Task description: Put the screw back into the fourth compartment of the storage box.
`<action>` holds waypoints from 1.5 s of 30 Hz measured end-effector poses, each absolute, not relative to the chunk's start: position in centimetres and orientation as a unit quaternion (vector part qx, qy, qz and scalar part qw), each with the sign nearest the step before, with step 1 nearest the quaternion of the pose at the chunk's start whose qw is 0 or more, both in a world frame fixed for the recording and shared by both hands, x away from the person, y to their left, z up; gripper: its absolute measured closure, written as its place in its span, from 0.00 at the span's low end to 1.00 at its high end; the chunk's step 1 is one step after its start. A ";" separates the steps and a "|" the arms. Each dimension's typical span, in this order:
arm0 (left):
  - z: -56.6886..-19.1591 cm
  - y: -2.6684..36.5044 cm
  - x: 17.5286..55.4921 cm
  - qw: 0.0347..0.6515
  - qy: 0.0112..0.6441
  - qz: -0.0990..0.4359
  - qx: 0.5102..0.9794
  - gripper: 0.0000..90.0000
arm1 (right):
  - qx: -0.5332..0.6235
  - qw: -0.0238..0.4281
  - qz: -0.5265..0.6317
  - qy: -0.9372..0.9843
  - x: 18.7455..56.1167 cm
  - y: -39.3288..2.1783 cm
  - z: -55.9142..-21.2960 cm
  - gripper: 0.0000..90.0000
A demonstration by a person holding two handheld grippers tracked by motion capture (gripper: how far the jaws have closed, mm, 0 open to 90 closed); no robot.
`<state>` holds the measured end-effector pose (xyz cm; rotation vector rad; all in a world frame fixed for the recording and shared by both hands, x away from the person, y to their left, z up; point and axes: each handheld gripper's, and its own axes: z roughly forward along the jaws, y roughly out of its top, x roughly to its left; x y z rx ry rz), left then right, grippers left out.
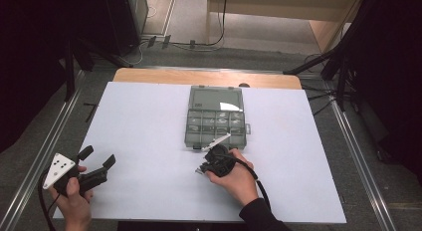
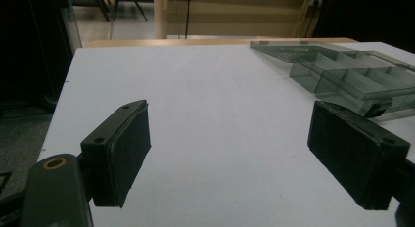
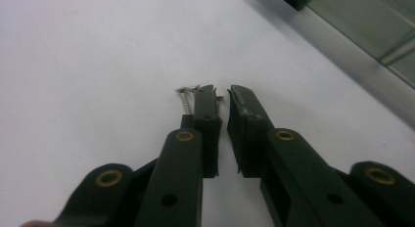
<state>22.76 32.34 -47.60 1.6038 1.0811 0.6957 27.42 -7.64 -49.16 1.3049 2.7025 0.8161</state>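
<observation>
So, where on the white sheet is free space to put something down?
Bare: between the left gripper and the compartment box, and right of the box. Crowded: at the right gripper, with small screws just before the box.

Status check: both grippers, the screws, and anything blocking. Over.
Left gripper open, idle. Right gripper shut at the screws on the white table; grip unclear. Compartment box beyond, nothing blocking.

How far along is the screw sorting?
Done: organizer box lies open with parts in its compartments. In hand: right gripper nearly shut at small screws on the table; grip unclear. Left: lift them into the box. Left gripper waits open.
</observation>
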 end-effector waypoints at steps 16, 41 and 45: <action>-47.6 32.2 22.8 0.511 0.451 0.288 0.673 0.18 | 0.412 0.047 0.263 0.871 27.1 -7.6 -49.2 1.00; -47.7 32.1 22.8 0.514 0.445 0.287 0.675 0.18 | 0.458 0.056 0.325 0.826 29.6 -13.8 -44.2 1.00; -47.7 32.0 22.8 0.512 0.446 0.287 0.676 0.18 | 0.468 0.065 0.323 0.820 30.5 -14.9 -43.5 1.00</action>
